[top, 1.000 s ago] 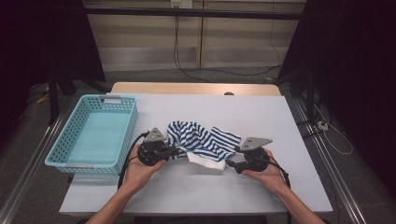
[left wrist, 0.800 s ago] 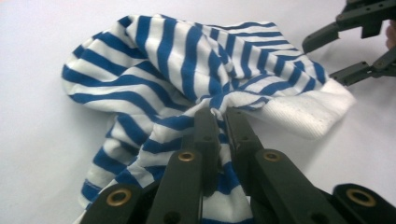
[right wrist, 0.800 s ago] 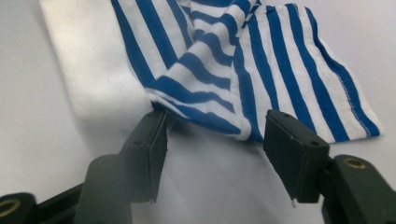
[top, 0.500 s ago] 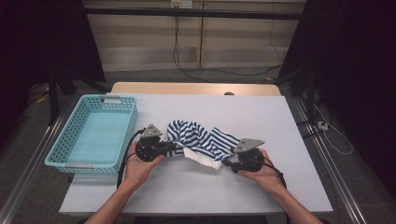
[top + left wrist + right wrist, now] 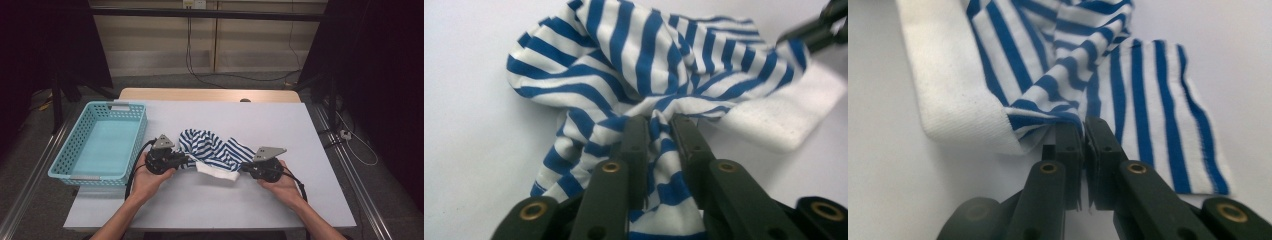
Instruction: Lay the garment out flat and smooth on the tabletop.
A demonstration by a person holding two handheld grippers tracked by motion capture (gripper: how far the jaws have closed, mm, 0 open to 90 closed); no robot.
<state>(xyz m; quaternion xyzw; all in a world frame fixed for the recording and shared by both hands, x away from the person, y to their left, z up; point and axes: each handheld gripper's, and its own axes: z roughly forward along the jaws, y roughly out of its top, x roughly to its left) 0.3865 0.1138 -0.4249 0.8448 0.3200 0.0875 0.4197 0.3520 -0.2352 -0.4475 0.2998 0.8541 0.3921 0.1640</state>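
Two hands come in at the near edge of the white table (image 5: 300, 130), each carrying a black gripper aimed inward at the blue-and-white striped cloth (image 5: 212, 147), which lies crumpled near the table's middle and serves as the landmark for everything else. At the cloth's left end, the left gripper (image 5: 186, 159) is clamped on a bunched fold; in the left gripper view its jaws have just been easing apart slightly, yet the striped fabric (image 5: 644, 65) is pinched between them. At the cloth's right end, the right gripper (image 5: 245, 167) has just been closing, and in the right gripper view its jaws meet tightly on a thin edge of the striped fabric (image 5: 1073, 55), beside the white ribbed band (image 5: 955, 100). That band (image 5: 217, 172) lies on the cloth's near side, between the two grippers. Left of the cloth, just past the left hand (image 5: 150, 175), a light-blue plastic basket (image 5: 65, 162) sits at the table's left edge. Beyond the cloth, a bare wooden strip (image 5: 210, 94) runs along the table's far edge.
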